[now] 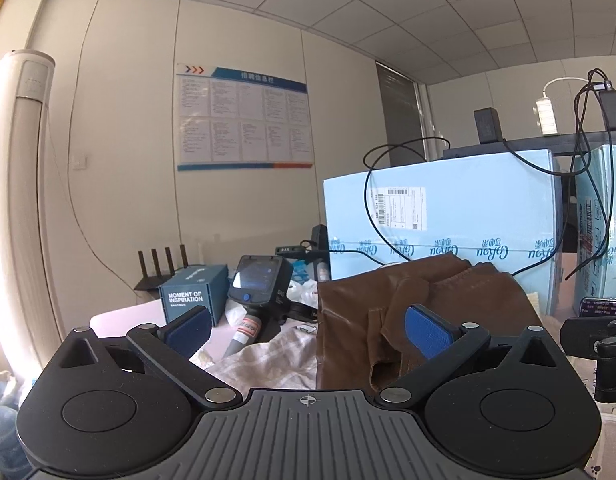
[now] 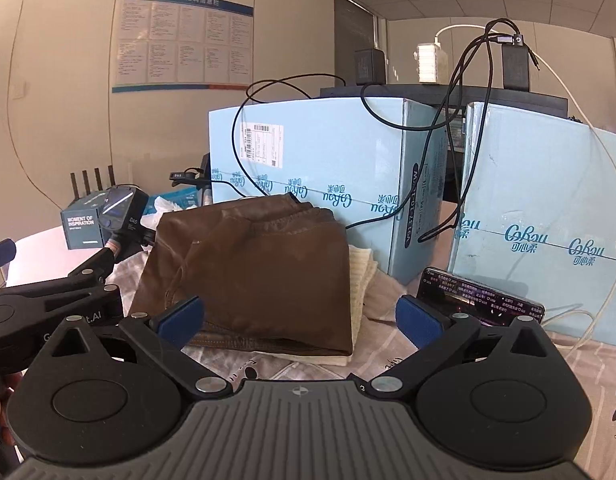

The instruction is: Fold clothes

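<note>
A folded brown garment [image 2: 259, 268] lies on top of a folded cream garment [image 2: 362, 280] on the patterned bed sheet [image 2: 408, 360]. The brown garment also shows in the left wrist view [image 1: 448, 304], with a checked white cloth [image 1: 275, 360] to its left. My right gripper [image 2: 301, 320] is open and empty, just in front of the brown garment's near edge. My left gripper [image 1: 308, 332] is open and empty, at the garment's left side, and it appears in the right wrist view [image 2: 47, 300] at the left.
Two light blue cartons [image 2: 328, 160] with black cables stand behind the clothes. A phone [image 2: 480, 292] leans against the right carton. A dark box [image 2: 81, 228], a handheld scanner [image 1: 259, 284] and a router [image 1: 159, 268] sit at the back left.
</note>
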Available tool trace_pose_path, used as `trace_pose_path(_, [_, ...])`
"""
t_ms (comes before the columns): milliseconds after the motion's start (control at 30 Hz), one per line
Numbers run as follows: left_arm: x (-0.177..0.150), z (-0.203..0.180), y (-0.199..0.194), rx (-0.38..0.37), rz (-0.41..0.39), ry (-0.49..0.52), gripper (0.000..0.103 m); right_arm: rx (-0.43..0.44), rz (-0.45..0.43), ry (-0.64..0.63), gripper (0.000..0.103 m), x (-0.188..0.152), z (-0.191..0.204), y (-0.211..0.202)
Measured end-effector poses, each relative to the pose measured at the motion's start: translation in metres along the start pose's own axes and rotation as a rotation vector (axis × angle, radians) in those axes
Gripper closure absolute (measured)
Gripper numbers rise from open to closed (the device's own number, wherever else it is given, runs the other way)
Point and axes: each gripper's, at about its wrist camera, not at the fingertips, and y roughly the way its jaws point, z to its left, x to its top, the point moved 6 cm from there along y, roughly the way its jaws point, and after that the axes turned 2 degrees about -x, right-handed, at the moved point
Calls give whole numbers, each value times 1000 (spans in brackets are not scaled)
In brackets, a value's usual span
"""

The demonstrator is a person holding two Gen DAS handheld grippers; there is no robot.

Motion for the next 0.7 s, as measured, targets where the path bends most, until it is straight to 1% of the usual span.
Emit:
trace_pose_path(100, [0,-4,-14,23,6,32,0,32,3,-4,0,-1,-4,-11])
trace_pose_path(167, [-1,-6,-21,36,15,58,0,41,22,5,0,-3,-7,-13])
trace_pose_path(400, [-4,-6,-38,88,37,99,0,20,112,-2,0,-16,-6,-2])
trace_pose_path(567, [-7,4,-42,105,86,42,0,22,137,14,0,-22,-4,2])
trace_pose_path(700, [-10,18,-40,112,132,-68,0,9,146,39,0,-24,-5,4])
